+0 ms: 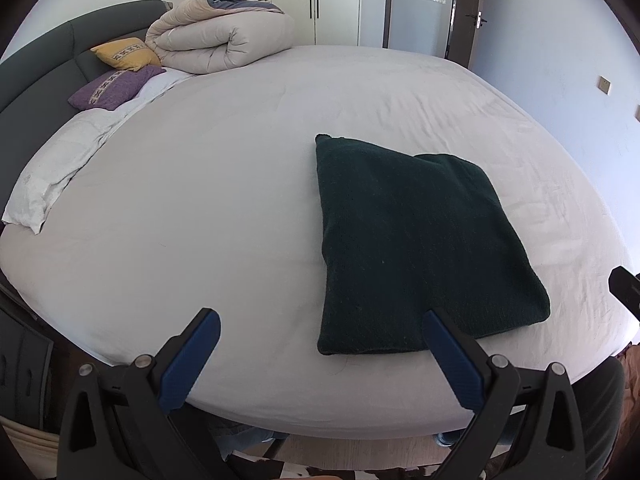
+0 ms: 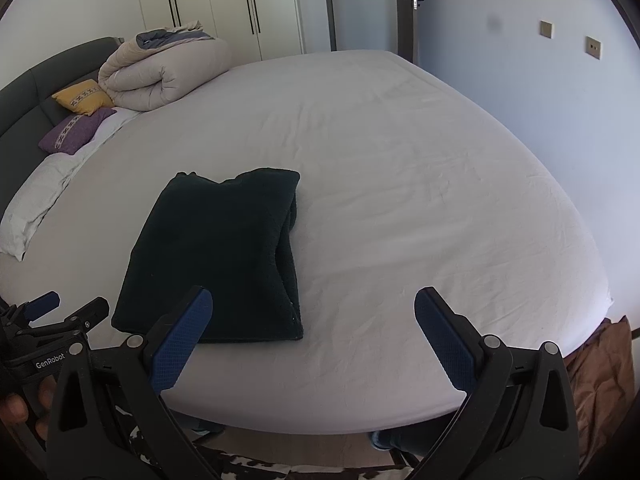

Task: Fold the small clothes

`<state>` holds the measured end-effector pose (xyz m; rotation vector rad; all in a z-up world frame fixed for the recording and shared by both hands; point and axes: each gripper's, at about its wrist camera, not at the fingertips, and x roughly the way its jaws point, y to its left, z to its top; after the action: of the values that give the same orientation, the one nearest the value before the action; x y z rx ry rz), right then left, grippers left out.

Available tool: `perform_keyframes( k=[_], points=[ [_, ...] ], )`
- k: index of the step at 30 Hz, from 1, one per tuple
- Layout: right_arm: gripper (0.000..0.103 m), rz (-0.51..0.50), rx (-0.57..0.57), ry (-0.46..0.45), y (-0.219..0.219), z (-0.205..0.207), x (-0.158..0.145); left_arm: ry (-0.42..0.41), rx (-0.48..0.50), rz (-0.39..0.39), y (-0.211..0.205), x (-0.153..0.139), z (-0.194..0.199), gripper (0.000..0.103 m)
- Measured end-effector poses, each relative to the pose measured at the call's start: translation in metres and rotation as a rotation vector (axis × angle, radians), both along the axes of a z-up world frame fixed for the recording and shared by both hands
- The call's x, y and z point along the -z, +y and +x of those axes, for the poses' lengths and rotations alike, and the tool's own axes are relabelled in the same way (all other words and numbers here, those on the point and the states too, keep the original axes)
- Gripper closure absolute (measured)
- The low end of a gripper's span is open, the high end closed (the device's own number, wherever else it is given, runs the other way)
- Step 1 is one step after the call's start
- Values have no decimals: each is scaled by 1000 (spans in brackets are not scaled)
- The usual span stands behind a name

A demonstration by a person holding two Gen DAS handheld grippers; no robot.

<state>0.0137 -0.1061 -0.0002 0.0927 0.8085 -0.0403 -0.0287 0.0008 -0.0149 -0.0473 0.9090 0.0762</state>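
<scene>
The folded dark garment is laid lengthwise near-to-far between the spread, empty left tongs and right tongs.

bed: pale sheet | headboard: dark grey | wardrobe: white | walls: pale

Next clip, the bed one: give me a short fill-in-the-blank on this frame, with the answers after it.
1. The dark green garment lies folded on the ____.
2. Both the left gripper and the right gripper have their jaws ____.
3. Beside the rolled duvet sits a ____ cushion, with a purple cushion in front of it.

Missing words: bed; open; yellow
</scene>
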Motion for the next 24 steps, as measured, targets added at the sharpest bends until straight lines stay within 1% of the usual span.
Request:
perform_keyframes(
  k=[13,24],
  points=[
    [0,-12,-14,-11,11,1,-3,-3,7,-3,-1,-1,-4,0],
    [0,-24,-28,-13,10,1,-6,-11,5,-2,-1,-1,-6,0]
  ],
)
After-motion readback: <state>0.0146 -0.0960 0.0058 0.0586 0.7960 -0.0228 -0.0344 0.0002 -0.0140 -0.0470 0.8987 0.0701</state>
